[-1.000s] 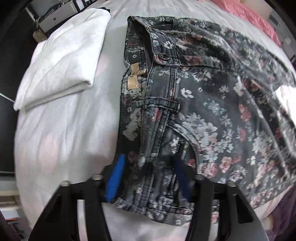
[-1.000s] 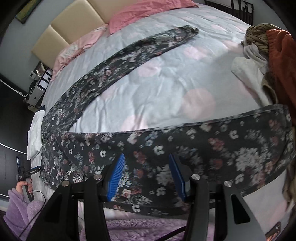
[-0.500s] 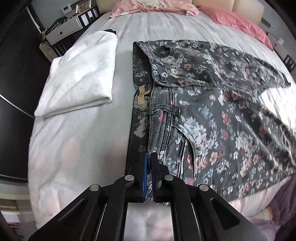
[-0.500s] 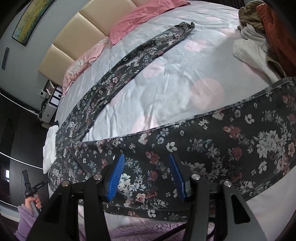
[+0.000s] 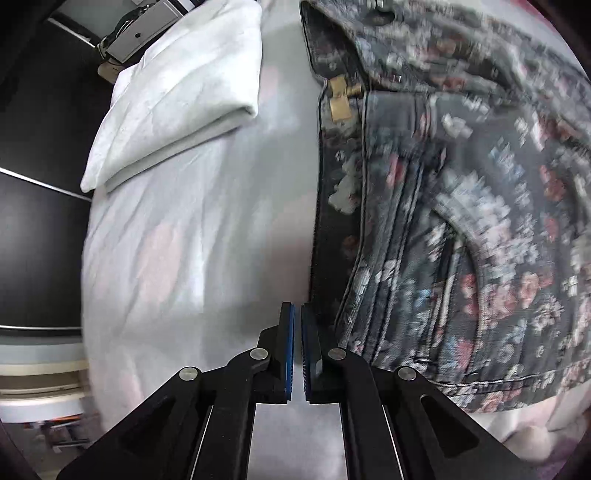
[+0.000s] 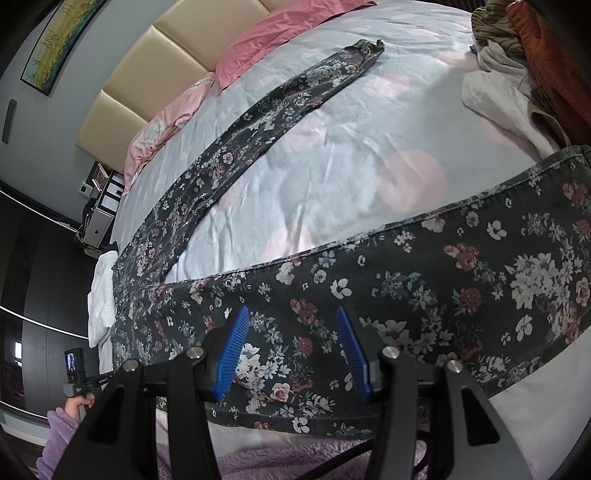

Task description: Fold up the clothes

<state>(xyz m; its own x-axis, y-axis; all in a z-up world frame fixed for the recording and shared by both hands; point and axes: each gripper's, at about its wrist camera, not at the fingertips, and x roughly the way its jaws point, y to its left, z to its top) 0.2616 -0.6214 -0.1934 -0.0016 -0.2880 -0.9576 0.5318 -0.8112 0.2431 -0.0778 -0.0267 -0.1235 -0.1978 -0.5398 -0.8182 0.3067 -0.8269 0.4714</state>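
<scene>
Since the frame a second ago, when its blue pads stood wide on either side of the waistband, the left claw (image 5: 297, 314) has closed and now sits clenched with only a thin slit between the pads and no cloth visible in that slit, just left of the waistband edge over bare sheet. Dark floral-print denim trousers (image 5: 461, 229) lie flat on the bed covered in a pale sheet with faint pink spots (image 5: 192, 258), their waistband running near to far at the centre of the left wrist view, a small tan tag (image 5: 340, 99) showing at the far part of the band; this view is blurred across the denim. A folded white cloth (image 5: 177, 92) lies to the far left, apart from the trousers. In the right wrist view the right claw (image 6: 291, 326) hangs released, pads well apart, over the near trouser leg, while the other leg stretches away toward the far pink pillows (image 6: 280, 33) and beige padded headboard (image 6: 147, 74). A heap of mixed clothes (image 6: 524, 55) sits at the far right. A hand in a lilac fleece sleeve (image 6: 59, 439) shows at the near left.
</scene>
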